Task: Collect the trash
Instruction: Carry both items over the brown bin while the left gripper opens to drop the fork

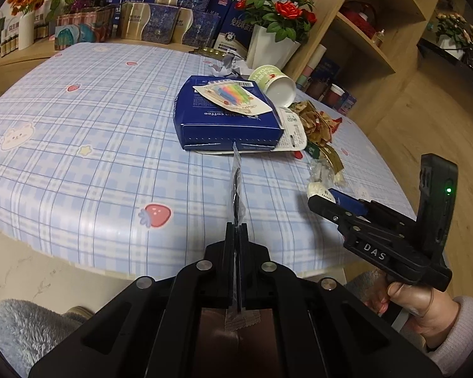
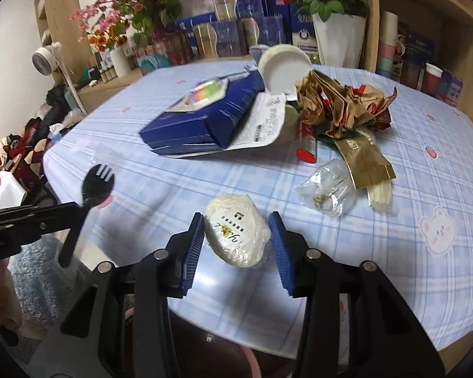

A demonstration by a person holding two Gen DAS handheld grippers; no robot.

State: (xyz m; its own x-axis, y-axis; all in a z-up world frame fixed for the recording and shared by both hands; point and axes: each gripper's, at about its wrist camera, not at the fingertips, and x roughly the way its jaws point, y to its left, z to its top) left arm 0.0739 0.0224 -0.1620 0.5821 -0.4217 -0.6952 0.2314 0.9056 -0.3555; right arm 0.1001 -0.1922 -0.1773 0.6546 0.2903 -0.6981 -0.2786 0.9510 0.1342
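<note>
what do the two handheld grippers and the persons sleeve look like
Both grippers are black plastic frames with round silver bolts at the pivots. The right gripper has ribbed blue pads on its fingers; in the left wrist view its body carries white letters "DAS" and a small green light on an upright black block. The left gripper has narrow black fingers. The hand on the right gripper comes out of a pale pink fuzzy sleeve.
</note>
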